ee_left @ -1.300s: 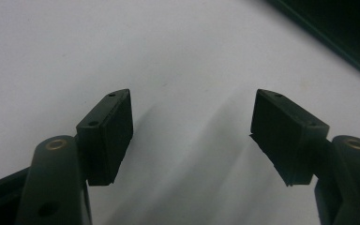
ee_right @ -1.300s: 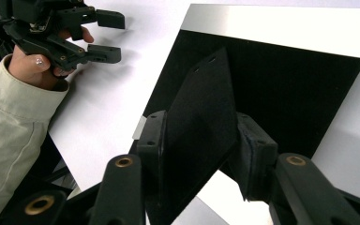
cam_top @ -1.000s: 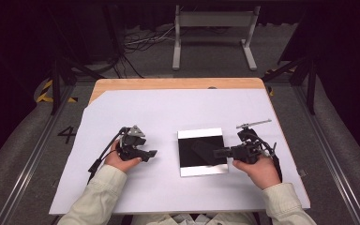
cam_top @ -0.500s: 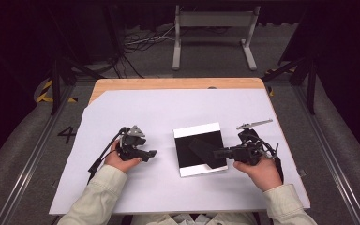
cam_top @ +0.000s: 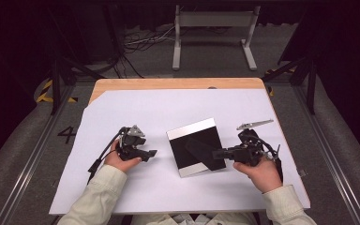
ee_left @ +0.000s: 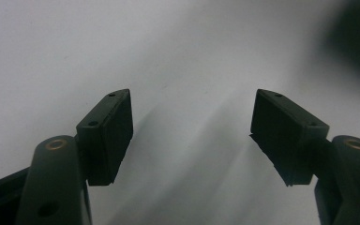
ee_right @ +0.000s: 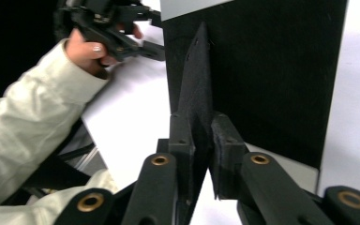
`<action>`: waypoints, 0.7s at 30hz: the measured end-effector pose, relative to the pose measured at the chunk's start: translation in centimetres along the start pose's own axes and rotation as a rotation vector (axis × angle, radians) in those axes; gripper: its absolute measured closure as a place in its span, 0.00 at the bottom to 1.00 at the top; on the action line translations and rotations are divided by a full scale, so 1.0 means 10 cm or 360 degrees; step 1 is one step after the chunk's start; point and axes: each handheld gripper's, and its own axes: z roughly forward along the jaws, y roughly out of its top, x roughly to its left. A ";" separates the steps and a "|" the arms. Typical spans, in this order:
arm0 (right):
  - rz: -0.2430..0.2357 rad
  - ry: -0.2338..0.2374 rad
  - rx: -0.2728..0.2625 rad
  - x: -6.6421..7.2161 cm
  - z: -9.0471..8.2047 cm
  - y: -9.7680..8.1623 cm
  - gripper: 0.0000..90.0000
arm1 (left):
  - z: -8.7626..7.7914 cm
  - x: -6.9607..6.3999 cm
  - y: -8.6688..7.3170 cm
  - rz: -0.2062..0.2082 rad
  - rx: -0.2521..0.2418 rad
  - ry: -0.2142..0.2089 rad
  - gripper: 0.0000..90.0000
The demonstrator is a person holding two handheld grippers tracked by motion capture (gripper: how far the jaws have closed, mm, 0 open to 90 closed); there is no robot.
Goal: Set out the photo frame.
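Observation:
A flat black frame (cam_top: 191, 141) with pale strips along two edges lies tilted on the white sheet (cam_top: 178, 110) in the high view. A thin black flap (cam_top: 200, 151) stands up from its back. My right gripper (cam_top: 217, 153) reaches in from the right; its jaws have just been closing and now pinch that flap (ee_right: 194, 70) edge-on in the right gripper view, with my right gripper (ee_right: 201, 136) pads pressed on both sides above the frame (ee_right: 272, 70). My left gripper (cam_top: 151, 153) rests left of the frame. In the left gripper view, my left gripper (ee_left: 192, 136) is open over bare sheet.
The sheet covers a wooden table (cam_top: 168, 83) whose far edge shows. Beyond it on the floor stand a white metal rack (cam_top: 213, 21) and loose cables (cam_top: 140, 42). A person's left hand and cream sleeve (ee_right: 37, 108) appear in the right gripper view.
The frame has turned from square to tilted on the sheet. The right gripper's jaws have closed onto the flap. The left gripper has stayed where it was.

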 end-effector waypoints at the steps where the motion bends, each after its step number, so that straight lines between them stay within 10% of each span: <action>1: -0.0006 0.0019 -0.0003 0.01 0.00 0.00 0.92 | 0.00 0.00 0.00 0.0001 0.0003 -0.0001 0.34; 21: -0.0136 0.0074 -0.0070 0.22 0.01 0.02 0.97 | 0.00 0.00 0.00 0.0001 0.0001 0.0003 0.34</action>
